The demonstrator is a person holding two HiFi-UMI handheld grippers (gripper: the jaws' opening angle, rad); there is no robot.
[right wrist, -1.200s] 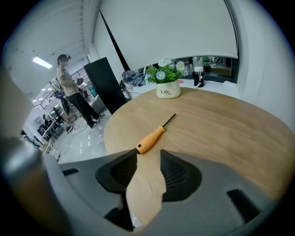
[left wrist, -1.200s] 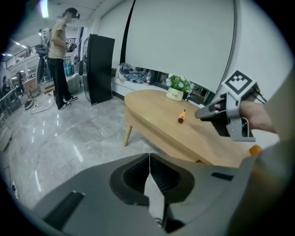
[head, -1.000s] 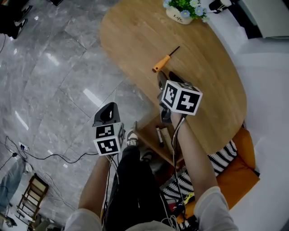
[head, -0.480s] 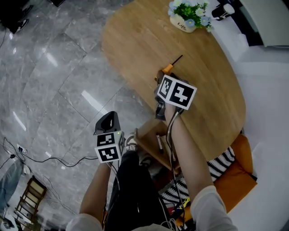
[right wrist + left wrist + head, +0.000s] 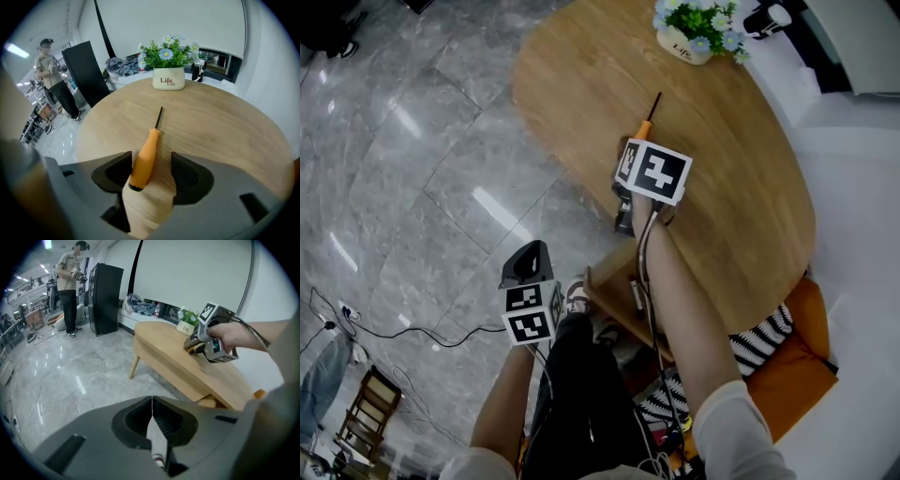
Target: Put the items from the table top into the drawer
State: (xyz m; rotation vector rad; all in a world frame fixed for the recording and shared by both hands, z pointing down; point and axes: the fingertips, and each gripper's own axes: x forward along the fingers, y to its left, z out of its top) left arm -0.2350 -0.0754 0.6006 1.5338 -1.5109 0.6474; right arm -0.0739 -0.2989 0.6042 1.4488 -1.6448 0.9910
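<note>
On table (image 5: pixel 225 131), "Life" pot (image 5: pixel 168 78); right tool (image 5: pixel 151 163) just opening astride screwdriver (image 5: pixel 144 157); left tool (image 5: pixel 152 408) closed.

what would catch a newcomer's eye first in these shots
The orange screwdriver lies on the round wooden table with the right gripper down over its handle. The jaws have just been opening, and the handle sits between them unclamped. Behind it, a white pot of flowers stands near the table's far edge. The left gripper hangs shut over the grey floor, holding nothing.
</note>
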